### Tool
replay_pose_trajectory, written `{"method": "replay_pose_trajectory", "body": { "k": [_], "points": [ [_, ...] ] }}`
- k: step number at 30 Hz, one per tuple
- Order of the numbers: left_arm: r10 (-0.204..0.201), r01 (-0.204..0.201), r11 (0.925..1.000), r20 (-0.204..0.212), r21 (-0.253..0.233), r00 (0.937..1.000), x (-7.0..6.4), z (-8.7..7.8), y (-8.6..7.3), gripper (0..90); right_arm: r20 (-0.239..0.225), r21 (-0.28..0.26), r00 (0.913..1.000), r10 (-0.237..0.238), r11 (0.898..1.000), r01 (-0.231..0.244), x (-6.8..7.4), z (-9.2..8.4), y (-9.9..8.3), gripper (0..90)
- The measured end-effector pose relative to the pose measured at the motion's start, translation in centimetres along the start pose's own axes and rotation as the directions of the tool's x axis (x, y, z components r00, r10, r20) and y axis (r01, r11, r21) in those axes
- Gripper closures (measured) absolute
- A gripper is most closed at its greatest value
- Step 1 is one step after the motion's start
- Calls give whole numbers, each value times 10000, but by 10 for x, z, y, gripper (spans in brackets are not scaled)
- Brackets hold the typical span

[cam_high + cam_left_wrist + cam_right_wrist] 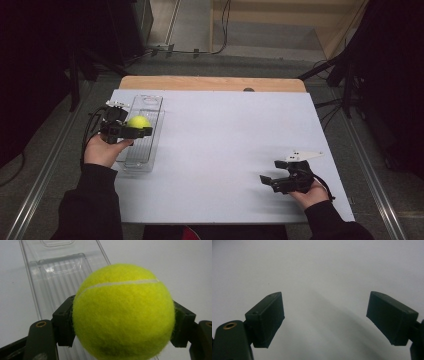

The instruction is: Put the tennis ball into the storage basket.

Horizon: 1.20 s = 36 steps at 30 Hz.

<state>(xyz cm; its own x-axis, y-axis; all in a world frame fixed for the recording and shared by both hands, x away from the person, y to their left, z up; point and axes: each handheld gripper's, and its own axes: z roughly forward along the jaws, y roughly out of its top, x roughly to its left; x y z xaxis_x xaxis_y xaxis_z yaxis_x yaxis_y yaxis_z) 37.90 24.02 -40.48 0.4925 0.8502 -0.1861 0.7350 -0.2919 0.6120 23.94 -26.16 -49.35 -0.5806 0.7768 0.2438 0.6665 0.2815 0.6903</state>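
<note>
High view first: my left hand-held gripper [134,131] sits at the left side of the white worktop [225,150], its jaws clamped on a yellow-green tennis ball [138,121]. I hold the ball over a clear plastic tray [145,150] that lies lengthwise near the worktop's left edge; whether the ball touches the tray I cannot tell. From the left gripper view the ball [123,312] bulges between my two black jaws, which press on its sides, with the ribbed floor of the tray [57,277] behind and below it. My right hand-held gripper [270,182] rests low over the near right part of the worktop, well apart from the ball and tray. From the right gripper view its jaws stand wide apart with nothing between them, just bare white worktop [324,277] ahead.
</note>
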Motion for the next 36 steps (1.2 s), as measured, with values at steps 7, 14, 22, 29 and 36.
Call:
{"method": "replay_pose_trajectory", "body": {
  "k": [7,14,22,29,36],
  "points": [
    [-145,145,9999,-56,-55,9999,5,8,3,262,-10,-2,10000,-5,10000,5,0,0,0,127],
    [-159,161,9999,-250,50,9996,8,13,3,261,-1,-3,10000,8,10000,-8,0,0,0,127],
    [-266,272,9995,-387,163,9989,11,18,2,260,-1,-13,10000,-1,10000,1,0,0,0,127],
    [-332,353,9989,-667,302,9972,11,21,1,258,2,-26,10000,-2,10000,2,0,-1,0,127],
    [-354,382,9986,-720,373,9968,12,22,0,257,6,-18,10000,-24,10000,24,0,0,0,127]
  ]
}}
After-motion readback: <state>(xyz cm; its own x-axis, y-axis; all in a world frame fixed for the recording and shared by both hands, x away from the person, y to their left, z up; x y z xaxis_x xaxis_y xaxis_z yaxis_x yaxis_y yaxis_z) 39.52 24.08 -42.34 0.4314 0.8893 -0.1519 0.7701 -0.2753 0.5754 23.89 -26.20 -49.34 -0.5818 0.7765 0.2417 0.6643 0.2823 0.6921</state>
